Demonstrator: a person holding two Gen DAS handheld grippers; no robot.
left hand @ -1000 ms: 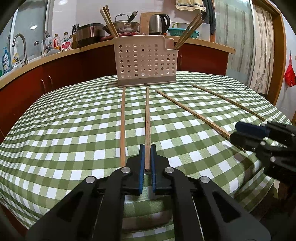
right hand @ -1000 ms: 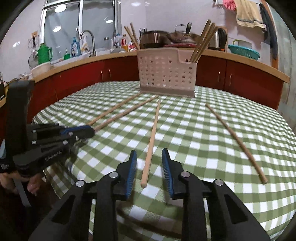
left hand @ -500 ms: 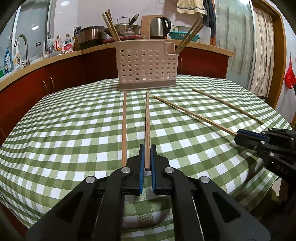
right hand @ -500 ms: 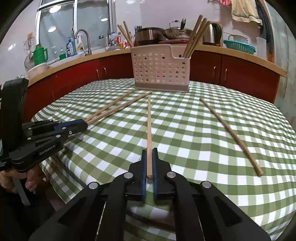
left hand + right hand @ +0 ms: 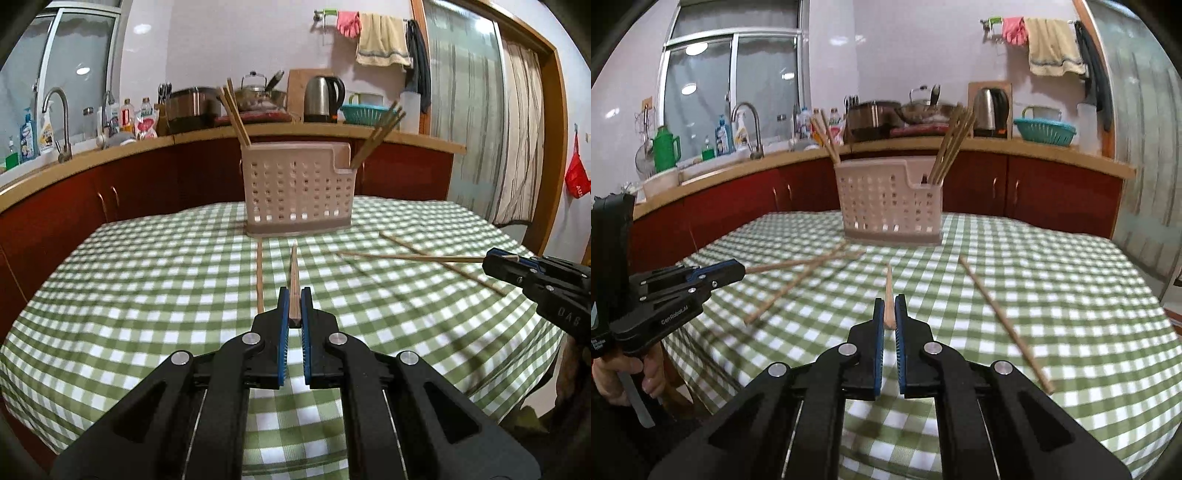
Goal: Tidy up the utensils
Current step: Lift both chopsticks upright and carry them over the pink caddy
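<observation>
Now both grippers, left and right, each pinching one chopstick by its end, have lifted them off the cloth toward the basket, while two more lie in front of it.

Both wrist views toward caddy

"GenRobot.AI" in white on left gripper side; bottle labels on counter too small to read

A steel kettle and teal basket (both on the counter), towel above.
</observation>
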